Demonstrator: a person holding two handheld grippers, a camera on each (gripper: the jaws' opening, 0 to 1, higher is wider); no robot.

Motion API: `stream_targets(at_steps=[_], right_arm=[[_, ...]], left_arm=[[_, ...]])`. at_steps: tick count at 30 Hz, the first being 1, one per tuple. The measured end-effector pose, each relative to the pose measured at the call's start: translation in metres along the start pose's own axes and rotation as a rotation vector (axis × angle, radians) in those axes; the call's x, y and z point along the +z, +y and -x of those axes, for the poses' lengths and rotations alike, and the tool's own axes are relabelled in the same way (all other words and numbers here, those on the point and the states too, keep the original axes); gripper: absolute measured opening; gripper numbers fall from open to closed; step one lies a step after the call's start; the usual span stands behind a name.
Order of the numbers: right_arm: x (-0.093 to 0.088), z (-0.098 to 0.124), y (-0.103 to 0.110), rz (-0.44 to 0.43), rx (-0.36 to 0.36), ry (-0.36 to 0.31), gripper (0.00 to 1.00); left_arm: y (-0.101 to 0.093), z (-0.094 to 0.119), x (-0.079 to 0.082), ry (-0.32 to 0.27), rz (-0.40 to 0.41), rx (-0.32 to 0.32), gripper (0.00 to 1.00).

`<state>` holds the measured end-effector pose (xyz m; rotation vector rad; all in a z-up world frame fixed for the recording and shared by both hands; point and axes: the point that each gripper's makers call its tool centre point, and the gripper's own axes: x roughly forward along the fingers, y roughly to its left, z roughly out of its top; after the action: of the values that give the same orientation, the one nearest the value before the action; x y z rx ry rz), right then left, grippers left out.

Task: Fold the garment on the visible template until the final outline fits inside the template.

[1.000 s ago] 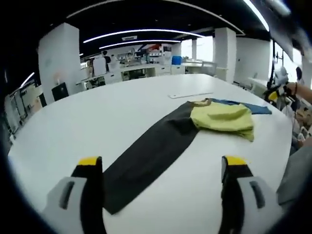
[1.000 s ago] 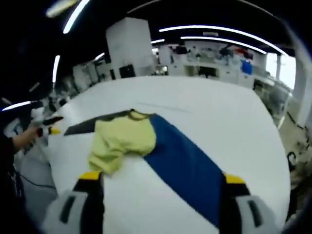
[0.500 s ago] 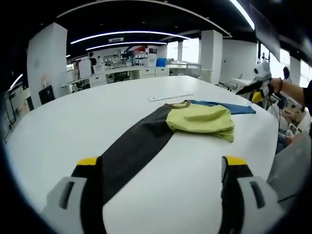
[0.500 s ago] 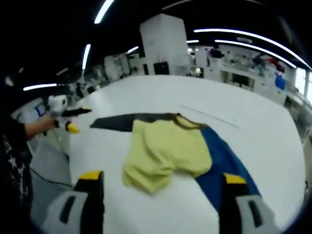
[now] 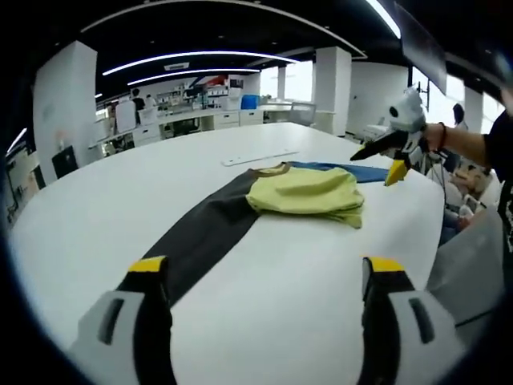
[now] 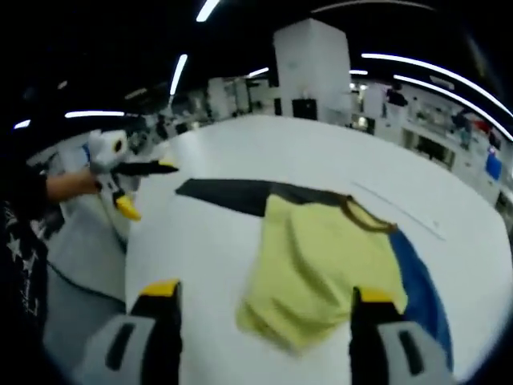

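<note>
Yellow garment [image 6: 325,269] lies crumpled mid-table across the dark and blue template [image 5: 204,237], so with left gripper [image 5: 260,277] and right gripper [image 6: 260,298] both spread empty, we should pinch opposite hems squarely before folding.

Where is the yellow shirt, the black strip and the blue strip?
yellow shirt [image 5: 304,191], left gripper view, middle of its folded body.
black strip [image 5: 204,237], left gripper view, middle of its length.
blue strip [image 6: 421,293], right gripper view, bare part beside the shirt.
</note>
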<state>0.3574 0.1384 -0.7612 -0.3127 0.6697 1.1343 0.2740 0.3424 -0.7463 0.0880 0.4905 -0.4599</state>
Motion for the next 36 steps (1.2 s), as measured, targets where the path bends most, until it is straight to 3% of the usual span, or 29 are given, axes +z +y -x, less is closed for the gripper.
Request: stream_targets(at_steps=[8, 14, 26, 36], right_arm=[[-0.014, -0.027, 0.009, 0.070, 0.010, 0.070, 0.68], [-0.021, -0.038, 0.011, 0.066, 0.003, 0.100, 0.56], [-0.043, -0.059, -0.009, 0.111, -0.066, 0.173, 0.30], [-0.045, -0.061, -0.017, 0.017, -0.091, 0.167, 0.16]], left_arm=[[-0.018, 0.001, -0.002, 0.012, -0.014, -0.036, 0.91], [-0.031, 0.002, -0.008, 0.034, -0.024, -0.056, 0.89], [-0.046, 0.000, -0.018, 0.048, -0.021, -0.092, 0.87], [-0.046, -0.002, -0.025, 0.071, -0.014, -0.092, 0.85]])
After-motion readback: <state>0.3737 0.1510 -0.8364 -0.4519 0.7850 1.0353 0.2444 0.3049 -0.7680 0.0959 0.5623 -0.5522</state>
